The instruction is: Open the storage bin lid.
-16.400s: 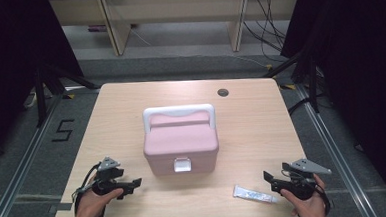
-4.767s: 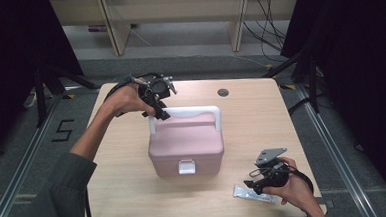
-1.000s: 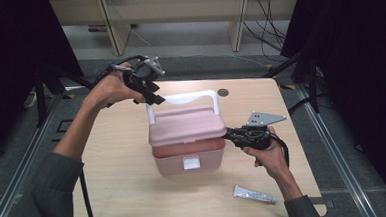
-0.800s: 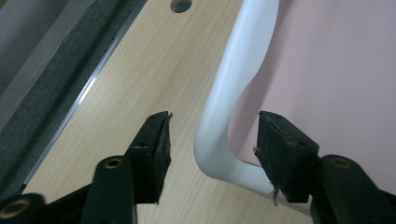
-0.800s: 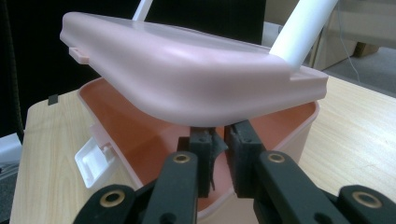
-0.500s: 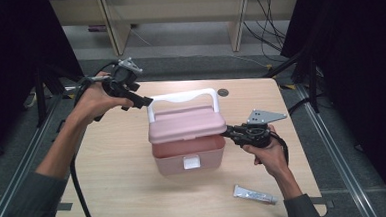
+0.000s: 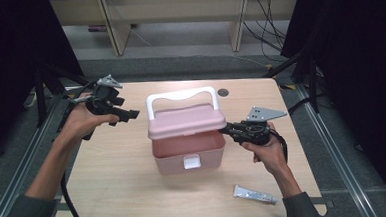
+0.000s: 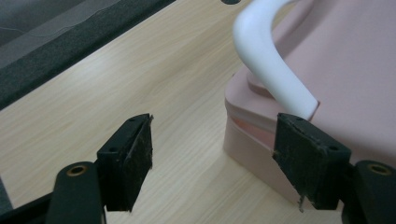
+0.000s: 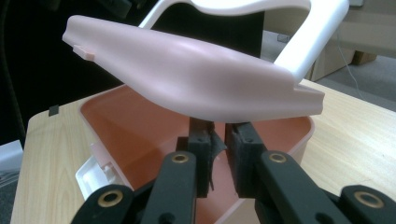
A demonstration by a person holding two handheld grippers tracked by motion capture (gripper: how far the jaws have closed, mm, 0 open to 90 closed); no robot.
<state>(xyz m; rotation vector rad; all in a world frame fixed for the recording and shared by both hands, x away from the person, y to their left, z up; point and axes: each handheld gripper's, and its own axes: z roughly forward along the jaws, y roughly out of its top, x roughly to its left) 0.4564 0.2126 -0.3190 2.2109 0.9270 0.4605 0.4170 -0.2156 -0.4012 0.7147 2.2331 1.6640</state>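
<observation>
A pink box (image 7: 188, 151) stands mid-table with its lid (image 7: 186, 120) lifted at the front and its white handle (image 7: 180, 95) upright. My right gripper (image 7: 223, 130) reaches in from the right; its jaws are shut, tips tucked under the lid's (image 9: 196, 79) edge above the box's open inside (image 9: 140, 135), right gripper (image 9: 217, 135) with nothing gripped. My left gripper (image 7: 127, 117) hovers left of the box, apart from it. Its jaws have just been opening, and the left gripper (image 8: 212, 158) is open over bare wood, the handle (image 8: 275, 70) close by its right jaw.
A small silver tube (image 7: 255, 195) lies near the table's (image 7: 108, 163) front right edge. A dark round hole (image 7: 223, 92) sits at the back of the tabletop behind the box. The box's white latch (image 9: 95, 175) hangs at its front.
My left gripper has drawn away from the handle's left corner, going left and down, with its jaws spread. The right gripper and the raised lid have kept still.
</observation>
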